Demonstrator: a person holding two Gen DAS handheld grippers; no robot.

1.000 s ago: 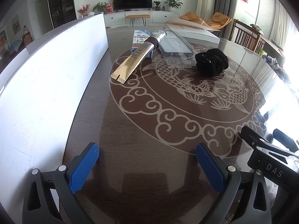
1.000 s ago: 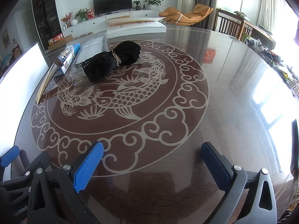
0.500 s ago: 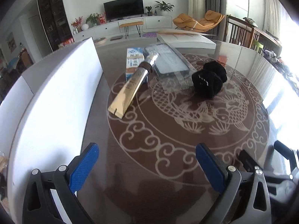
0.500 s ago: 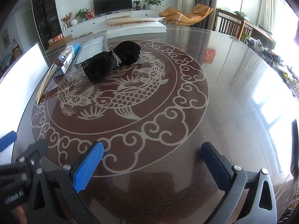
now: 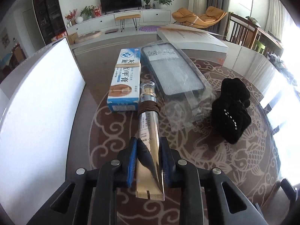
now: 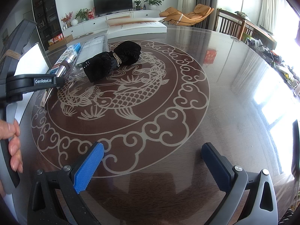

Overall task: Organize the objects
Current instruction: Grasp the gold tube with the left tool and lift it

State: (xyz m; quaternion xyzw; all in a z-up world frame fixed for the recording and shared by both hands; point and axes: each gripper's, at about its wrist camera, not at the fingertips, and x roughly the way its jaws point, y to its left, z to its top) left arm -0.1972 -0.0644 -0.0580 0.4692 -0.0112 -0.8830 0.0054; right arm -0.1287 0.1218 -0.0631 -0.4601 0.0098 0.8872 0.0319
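One light, soft gold tube (image 5: 150, 150), lower centre on table (image 5: 215, 168), pinched at flat tail by left tongs (image 5: 149, 161); slippery, better nearer cap; right tongs (image 6: 152, 166) wide, empty.

Gold tube (image 5: 150, 150), brown cord wound round its neck, lies lengthwise, crimped end nearest, clear cap against the boxed ointment (image 5: 125, 82).

Daylight entered from windows (image 6: 281, 97) at right, overexposed there, glare streaked the glossy table (image 6: 234, 71), white board (image 5: 37, 112) blown out, fisheye bending and dark vignetted corners, focus sharp, soft shadows beneath grippers.
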